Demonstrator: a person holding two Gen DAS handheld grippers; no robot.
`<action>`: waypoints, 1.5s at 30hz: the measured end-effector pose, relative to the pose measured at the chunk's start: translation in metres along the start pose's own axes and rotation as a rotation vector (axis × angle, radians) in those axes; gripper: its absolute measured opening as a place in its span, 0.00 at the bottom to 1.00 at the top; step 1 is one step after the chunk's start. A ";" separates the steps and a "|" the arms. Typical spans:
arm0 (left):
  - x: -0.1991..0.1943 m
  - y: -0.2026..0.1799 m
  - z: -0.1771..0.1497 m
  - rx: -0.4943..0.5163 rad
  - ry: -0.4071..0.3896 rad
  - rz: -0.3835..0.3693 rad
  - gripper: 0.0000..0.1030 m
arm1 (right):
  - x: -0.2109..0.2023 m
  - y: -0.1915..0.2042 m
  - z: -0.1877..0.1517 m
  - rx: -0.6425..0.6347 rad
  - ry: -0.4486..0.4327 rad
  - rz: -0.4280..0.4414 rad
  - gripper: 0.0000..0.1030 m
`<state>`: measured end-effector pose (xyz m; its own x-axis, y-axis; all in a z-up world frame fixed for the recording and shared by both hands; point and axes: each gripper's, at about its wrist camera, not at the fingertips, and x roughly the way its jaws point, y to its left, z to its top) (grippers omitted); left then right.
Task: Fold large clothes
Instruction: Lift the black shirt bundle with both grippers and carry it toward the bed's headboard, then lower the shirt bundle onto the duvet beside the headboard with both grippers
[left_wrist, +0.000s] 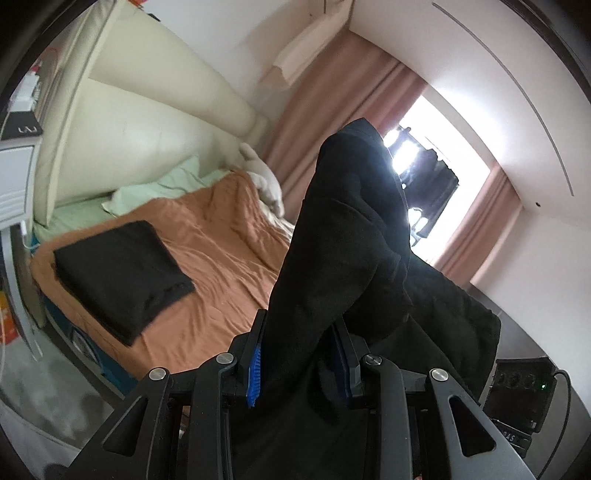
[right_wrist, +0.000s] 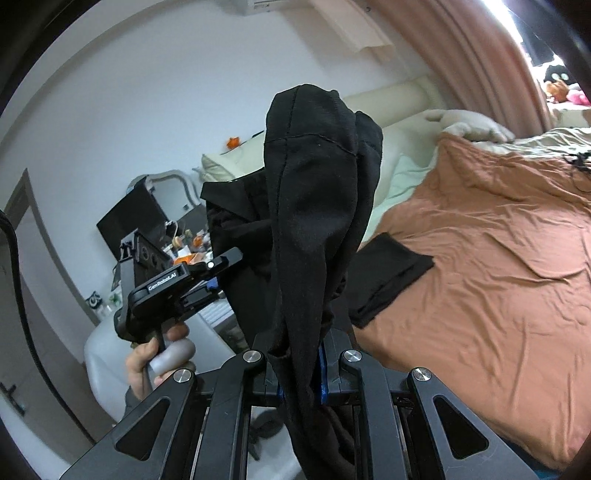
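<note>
Left tongs: clenched on bunched black garment, fabric rising between the blue pads.
Right tongs: clamped on the same black garment, held up off the bed.
Folded black cloth: flat on orange bedspread, near the bed's side edge.
Left hand: gripping the handle.

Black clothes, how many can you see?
2. One folded black garment lies on the orange bed cover. One black garment hangs bunched in both claws. More may be hidden.
</note>
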<state>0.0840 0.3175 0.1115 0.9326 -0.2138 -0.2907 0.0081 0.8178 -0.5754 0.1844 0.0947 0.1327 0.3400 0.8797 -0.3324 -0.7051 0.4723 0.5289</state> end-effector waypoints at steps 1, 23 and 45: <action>-0.002 0.005 0.003 0.001 -0.003 0.006 0.32 | 0.009 0.001 0.003 -0.005 0.007 0.005 0.13; 0.025 0.163 0.127 -0.069 -0.116 0.207 0.31 | 0.247 0.003 0.090 -0.057 0.181 0.182 0.13; 0.138 0.242 0.168 -0.055 0.000 0.399 0.31 | 0.415 -0.110 0.082 0.221 0.244 0.264 0.13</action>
<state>0.2750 0.5756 0.0603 0.8588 0.1144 -0.4994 -0.3735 0.8070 -0.4574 0.4541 0.4121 0.0004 -0.0100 0.9459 -0.3243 -0.5888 0.2565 0.7665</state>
